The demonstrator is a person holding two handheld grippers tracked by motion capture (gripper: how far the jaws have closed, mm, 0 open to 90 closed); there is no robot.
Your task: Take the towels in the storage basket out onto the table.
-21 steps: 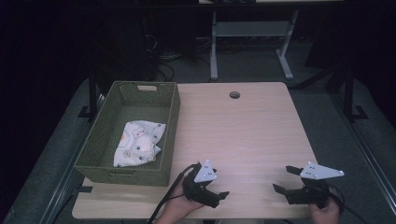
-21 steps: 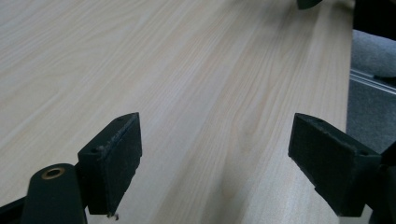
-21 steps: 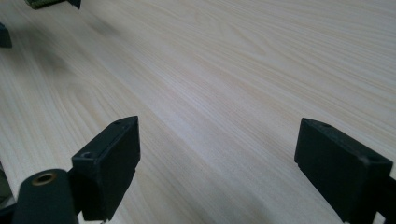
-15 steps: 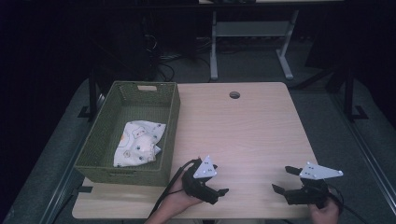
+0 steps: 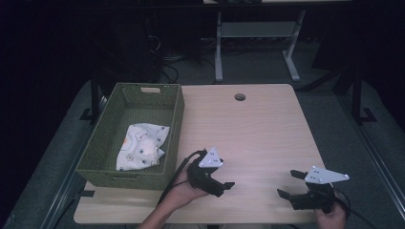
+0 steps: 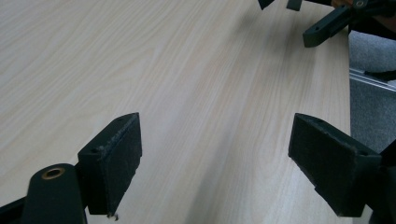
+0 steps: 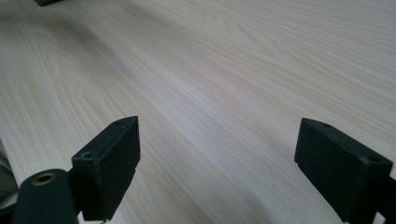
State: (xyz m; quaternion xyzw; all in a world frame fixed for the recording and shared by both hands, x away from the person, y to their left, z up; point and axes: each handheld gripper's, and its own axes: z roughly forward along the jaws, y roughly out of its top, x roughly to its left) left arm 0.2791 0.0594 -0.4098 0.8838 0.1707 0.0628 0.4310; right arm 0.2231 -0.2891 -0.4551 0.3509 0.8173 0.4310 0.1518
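Dim surroundings — lit table (image 5: 267, 124)

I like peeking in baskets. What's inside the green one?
A white printed cloth lies crumpled in the basket, toward the near end. The far part of the basket floor is bare. Whatever might sit under the cloth is covered, so I cannot tell.

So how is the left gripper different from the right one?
The left gripper sits near the middle of the table's front edge, beside the green basket; the right gripper is by the front right corner. The left gripper points right, towards the other; the right gripper points left. Both are black, open, empty, and carry a grey plate on top.
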